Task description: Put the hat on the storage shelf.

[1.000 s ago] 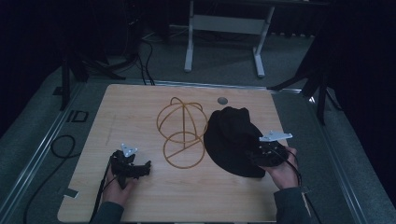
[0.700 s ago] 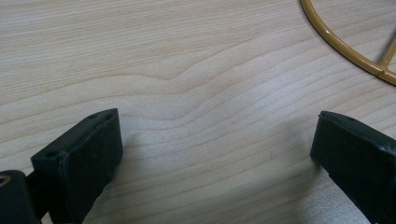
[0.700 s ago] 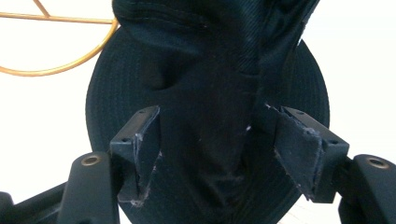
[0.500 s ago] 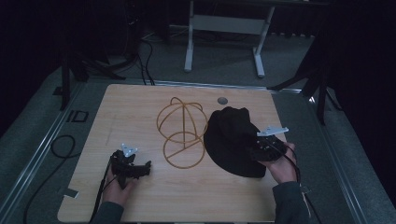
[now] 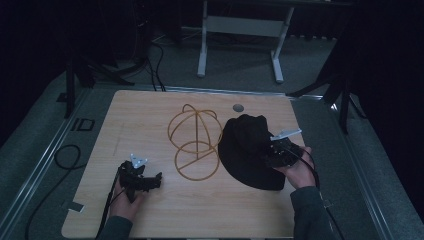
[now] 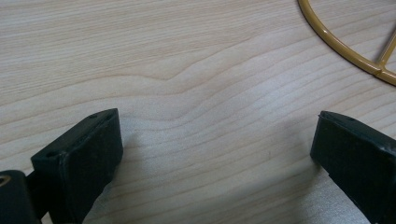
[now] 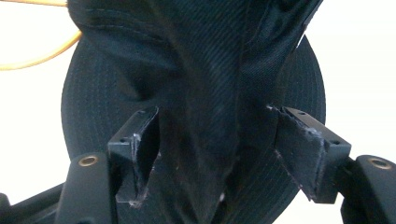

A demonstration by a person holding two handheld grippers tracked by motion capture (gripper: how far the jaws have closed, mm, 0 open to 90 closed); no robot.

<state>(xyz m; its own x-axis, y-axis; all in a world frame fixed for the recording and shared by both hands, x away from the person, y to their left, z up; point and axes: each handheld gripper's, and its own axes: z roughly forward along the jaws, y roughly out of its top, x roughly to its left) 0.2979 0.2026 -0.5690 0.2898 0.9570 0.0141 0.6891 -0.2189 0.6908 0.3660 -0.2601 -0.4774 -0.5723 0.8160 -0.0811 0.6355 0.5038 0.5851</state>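
Observation:
A black cap (image 5: 247, 150) lies on the right half of the wooden table (image 5: 150, 120). Beside it on the left stands a gold wire hat frame (image 5: 195, 145). My right gripper (image 5: 270, 150) is over the cap's right side. In the right gripper view its jaws stand open on either side of a raised fold of the cap (image 7: 205, 93), gripper (image 7: 215, 154). A bit of gold wire (image 7: 42, 58) shows at the upper left there. My left gripper (image 5: 155, 180) rests open on bare wood near the front left, gripper (image 6: 215, 154), with the frame's base ring (image 6: 336, 42) just ahead.
A small grey round insert (image 5: 238, 107) sits in the table near its far edge. Black cable (image 5: 65, 155) loops on the floor at the left. White stand legs (image 5: 202, 45) rise beyond the table. Bare wood lies between the two grippers.
My right gripper has shifted a little left and forward onto the cap. The left gripper has stayed put.

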